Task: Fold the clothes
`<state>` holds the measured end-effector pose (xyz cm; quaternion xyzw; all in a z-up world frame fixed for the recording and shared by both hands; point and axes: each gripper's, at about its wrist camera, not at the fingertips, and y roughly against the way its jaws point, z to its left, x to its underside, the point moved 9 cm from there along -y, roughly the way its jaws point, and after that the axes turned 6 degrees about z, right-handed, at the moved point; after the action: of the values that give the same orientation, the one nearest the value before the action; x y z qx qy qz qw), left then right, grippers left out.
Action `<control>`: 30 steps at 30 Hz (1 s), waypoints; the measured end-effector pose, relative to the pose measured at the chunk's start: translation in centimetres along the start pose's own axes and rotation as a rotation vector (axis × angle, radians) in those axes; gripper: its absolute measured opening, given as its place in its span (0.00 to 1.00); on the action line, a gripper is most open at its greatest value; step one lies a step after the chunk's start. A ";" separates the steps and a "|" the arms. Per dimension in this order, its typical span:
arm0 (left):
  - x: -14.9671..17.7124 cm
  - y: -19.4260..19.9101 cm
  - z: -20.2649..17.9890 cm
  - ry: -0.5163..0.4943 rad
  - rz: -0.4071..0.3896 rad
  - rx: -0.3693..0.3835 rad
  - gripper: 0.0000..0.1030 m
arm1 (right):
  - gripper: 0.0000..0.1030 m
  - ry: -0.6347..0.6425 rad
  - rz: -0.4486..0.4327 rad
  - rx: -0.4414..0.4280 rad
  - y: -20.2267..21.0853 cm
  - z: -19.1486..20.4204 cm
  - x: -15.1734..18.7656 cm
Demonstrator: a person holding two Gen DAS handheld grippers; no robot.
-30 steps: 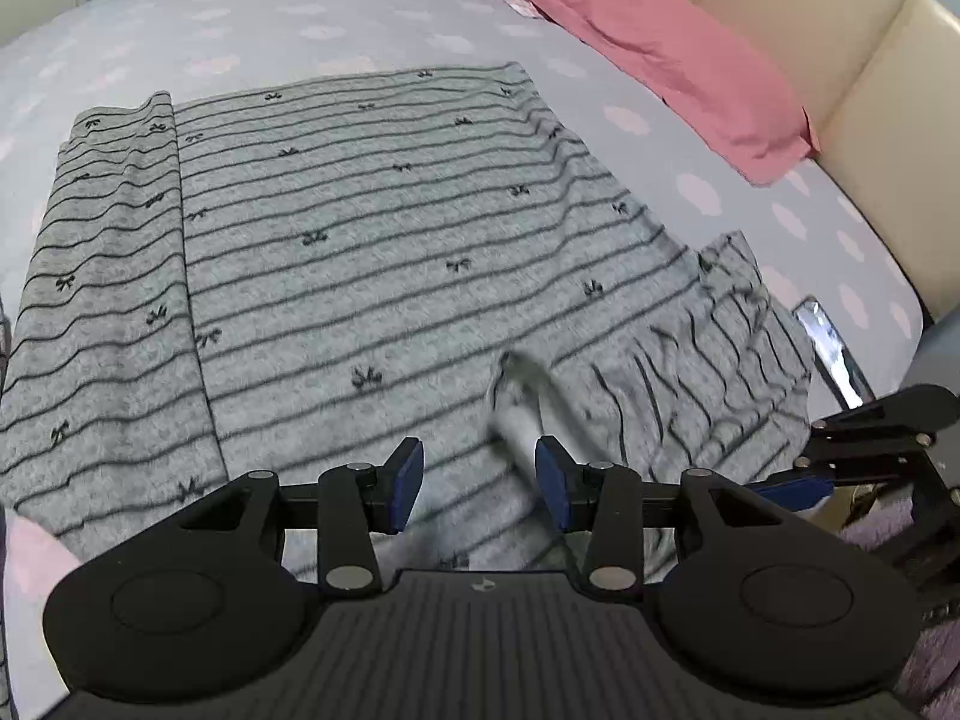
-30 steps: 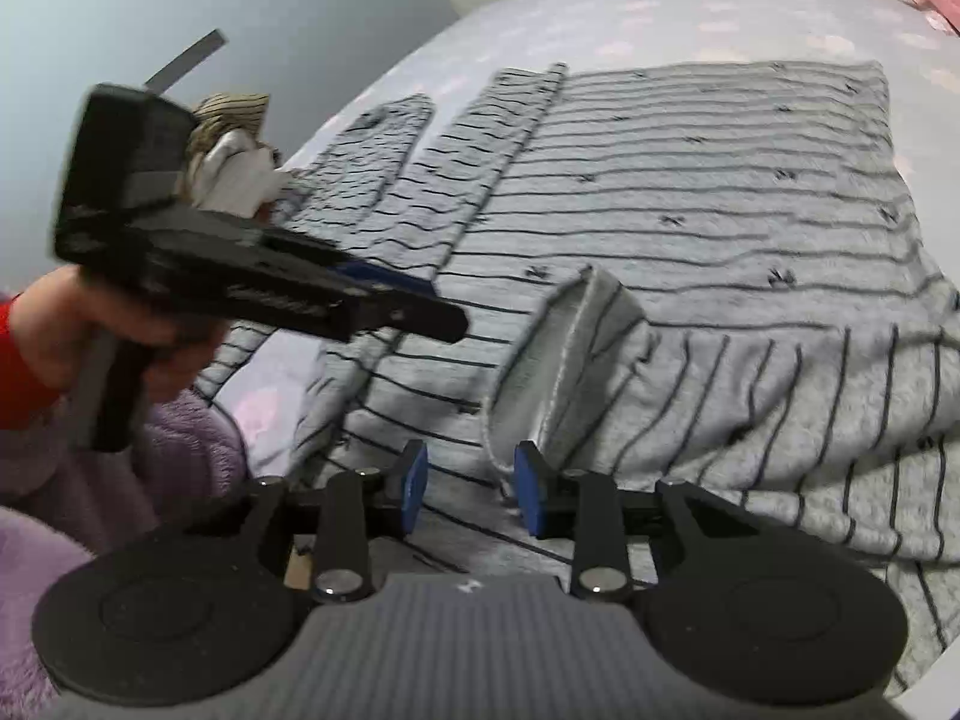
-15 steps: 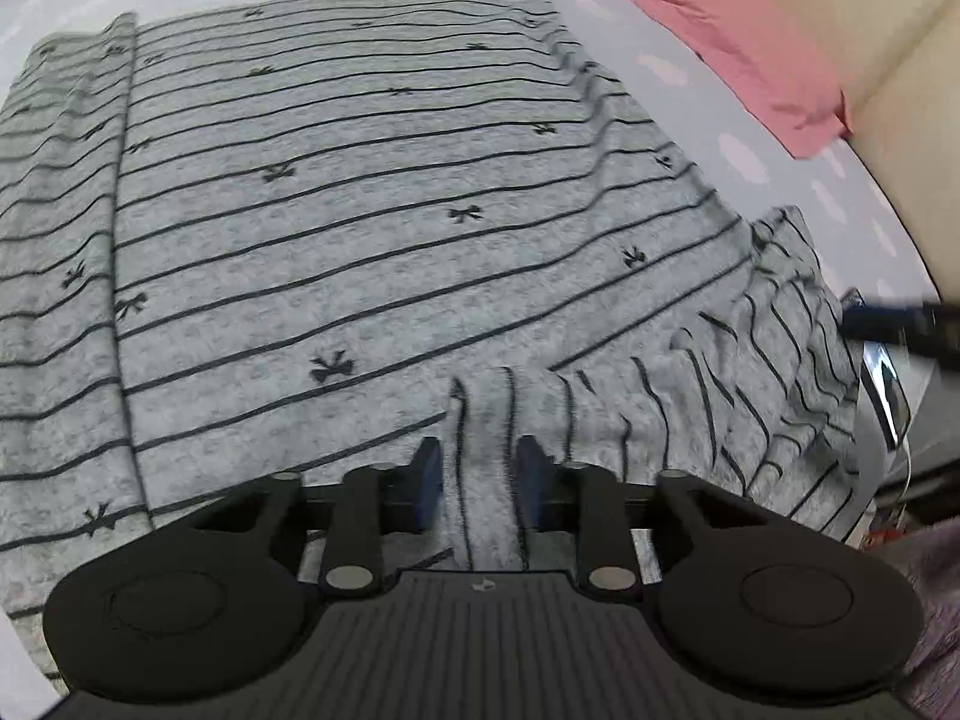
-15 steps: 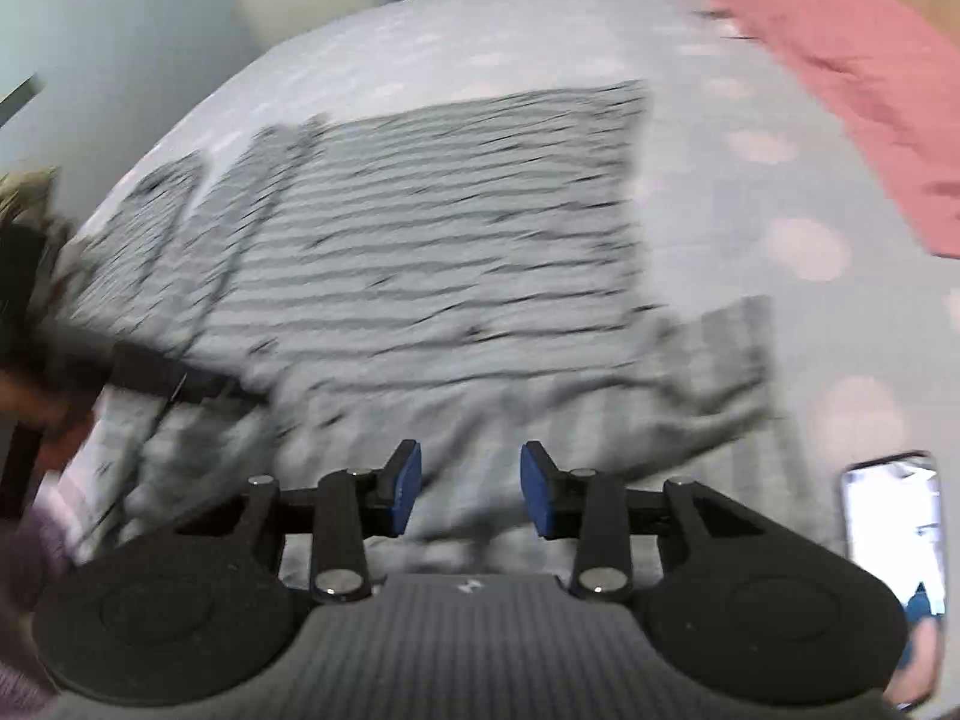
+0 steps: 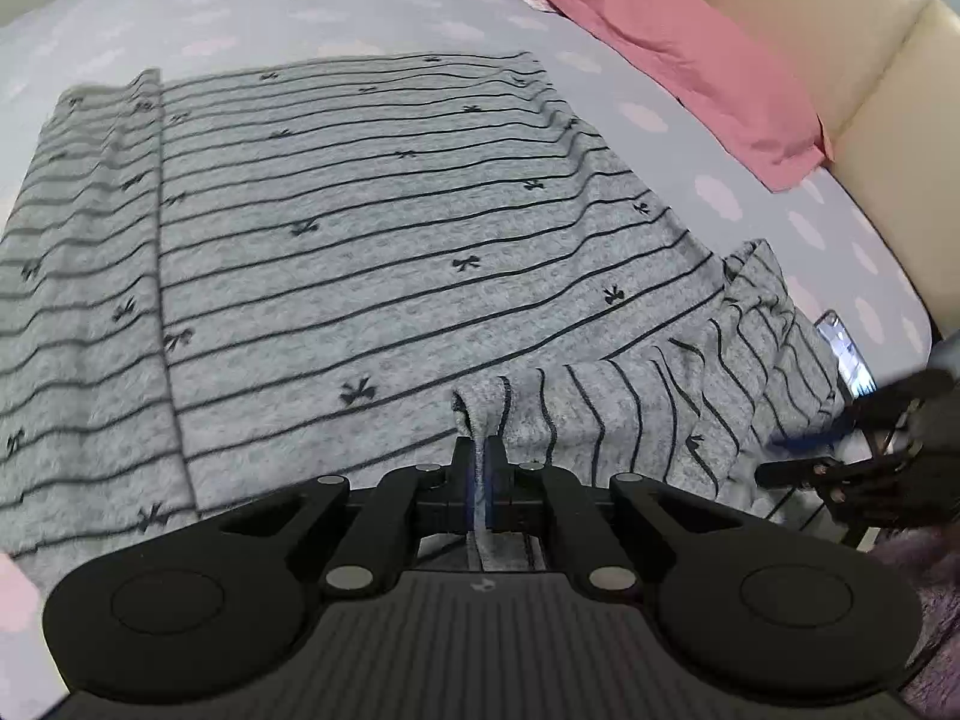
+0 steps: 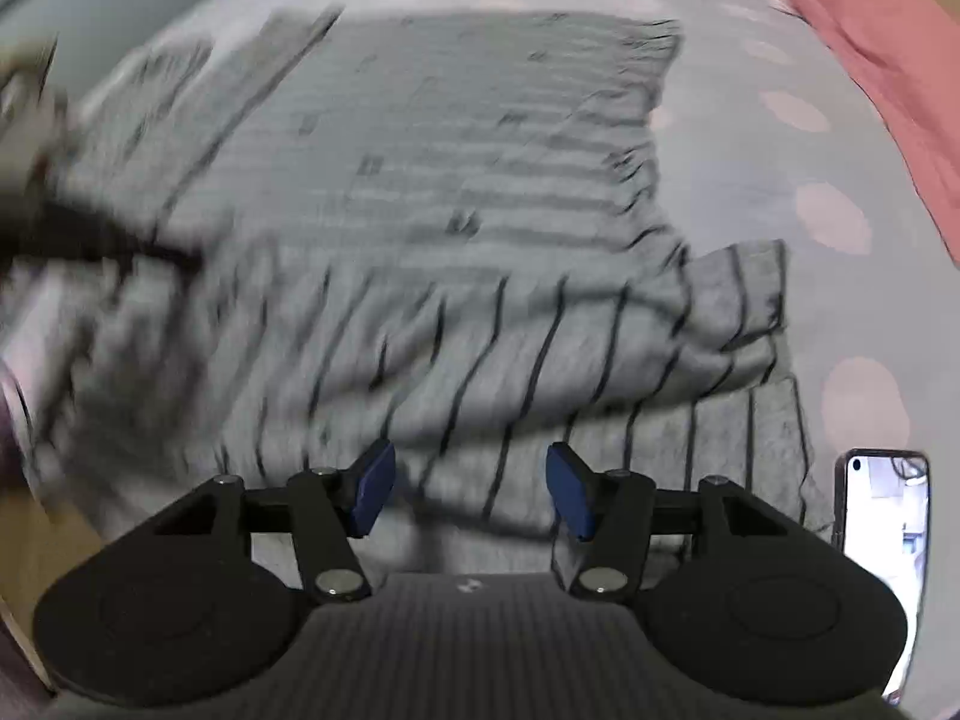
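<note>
Lying spread across the bed (image 5: 360,6), the grey striped garment (image 5: 372,228) is seen flat over most of its body, while its near right part is rumpled into folds beside a phone (image 6: 882,534) resting on the sheet. The left gripper (image 5: 479,468) is clenched on a raised pinch of the garment's near edge, its jaws having just been closing with the cloth between them. The right gripper (image 6: 468,492) is held apart over the crumpled sleeve area, with nothing pressed between its pads (image 6: 375,495); the right wrist view is blurred, so finer detail there cannot be told.

The grip is judged to be narrow: only a thin ridge of fabric is caught, and it could be pulled free if the edge is lifted sharply. Because only one point is held, the garment could be dragged into further wrinkles and not turned over cleanly, and the flat body could be disturbed. The phone lies just beside the bunched cloth and could be swept along or covered if that side is drawn across. A pink pillow (image 5: 660,42) lies well apart from the garment and is not thought to be at risk.
</note>
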<state>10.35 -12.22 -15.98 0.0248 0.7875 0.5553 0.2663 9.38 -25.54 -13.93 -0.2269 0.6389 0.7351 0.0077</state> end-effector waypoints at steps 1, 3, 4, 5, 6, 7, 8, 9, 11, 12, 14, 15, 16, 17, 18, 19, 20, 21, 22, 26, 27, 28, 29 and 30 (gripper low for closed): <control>0.0 0.2 0.2 0.012 -0.004 0.001 0.01 | 0.02 0.018 0.026 0.007 -0.7 0.1 0.6; 0.1 1.1 0.5 0.034 -0.019 0.011 0.01 | 0.00 0.020 0.048 0.029 -1.3 -0.2 1.4; 0.1 1.7 0.5 0.040 -0.028 0.020 0.01 | 0.00 0.013 0.042 0.033 -0.9 -0.4 1.4; 0.1 2.3 0.5 0.045 -0.037 0.029 0.01 | 0.00 0.011 0.032 0.034 -0.1 -0.5 1.4; 0.1 2.7 0.5 0.045 -0.035 0.032 0.01 | 0.00 0.010 0.020 0.033 0.8 -0.6 1.5; 0.4 2.9 0.4 0.044 -0.022 0.034 0.01 | 0.00 0.009 0.017 0.027 1.7 -0.7 1.7; 0.7 3.1 0.4 0.043 -0.009 0.035 0.01 | 0.00 0.007 0.016 0.019 2.5 -0.8 1.9; 1.3 3.1 0.4 0.043 0.011 0.038 0.01 | 0.00 0.005 0.017 0.014 3.0 -0.9 2.2; 2.8 3.0 0.0 0.031 0.049 0.038 0.00 | 0.01 -0.021 0.005 0.015 3.4 -1.4 2.5; 3.5 3.0 -0.3 0.021 0.064 0.039 0.00 | 0.06 -0.040 -0.003 0.018 3.4 -1.9 2.4; 4.9 3.6 -1.7 -0.016 0.069 0.076 0.00 | 0.07 -0.077 -0.017 0.030 3.3 -2.8 2.3; 5.3 3.7 -2.5 -0.022 0.075 0.102 0.00 | 0.08 -0.096 -0.021 0.038 3.3 -3.3 2.2; 5.8 3.9 -3.2 -0.028 0.081 0.127 0.00 | 0.12 -0.117 -0.028 0.046 3.4 -3.8 2.1; 6.4 3.7 -3.8 -0.016 0.095 0.154 0.00 | 0.15 -0.135 -0.041 0.052 3.7 -4.1 1.8; 7.0 3.5 -4.3 -0.004 0.110 0.181 0.00 | 0.24 -0.152 -0.055 0.057 4.0 -4.4 1.6; 7.7 3.1 -4.6 -0.001 0.129 0.191 0.00 | 0.33 -0.169 -0.075 0.057 4.4 -4.5 1.2; 8.4 2.6 -4.9 -0.009 0.149 0.187 0.00 | 0.35 -0.183 -0.093 0.053 4.7 -4.6 0.8; 9.1 2.1 -5.2 -0.017 0.169 0.183 0.00 | 0.35 -0.192 -0.106 0.044 4.8 -4.6 0.3; 9.9 1.5 -5.3 -0.027 0.189 0.176 0.00 | 0.35 -0.199 -0.116 0.034 4.9 -4.5 -0.2; 11.5 0.1 -5.6 -0.053 0.220 0.158 0.01 | 0.37 -0.168 -0.125 0.004 4.4 -2.8 -1.7; 11.5 0.2 -5.6 -0.057 0.219 0.159 0.01 | 0.37 -0.152 -0.115 0.006 4.1 -2.4 -1.8; 11.4 0.6 -5.6 -0.059 0.205 0.164 0.01 | 0.37 -0.134 -0.103 0.013 3.8 -2.0 -1.8; 11.3 1.0 -5.6 -0.061 0.191 0.168 0.01 | 0.38 -0.118 -0.092 0.023 3.6 -1.7 -1.7; 11.1 1.3 -5.6 -0.060 0.181 0.177 0.03 | 0.38 -0.108 -0.086 0.032 3.4 -1.5 -1.6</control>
<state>-1.96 -12.82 -17.80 0.1361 0.8197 0.5042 0.2354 10.31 -27.12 -10.33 -0.2139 0.6390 0.7348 0.0773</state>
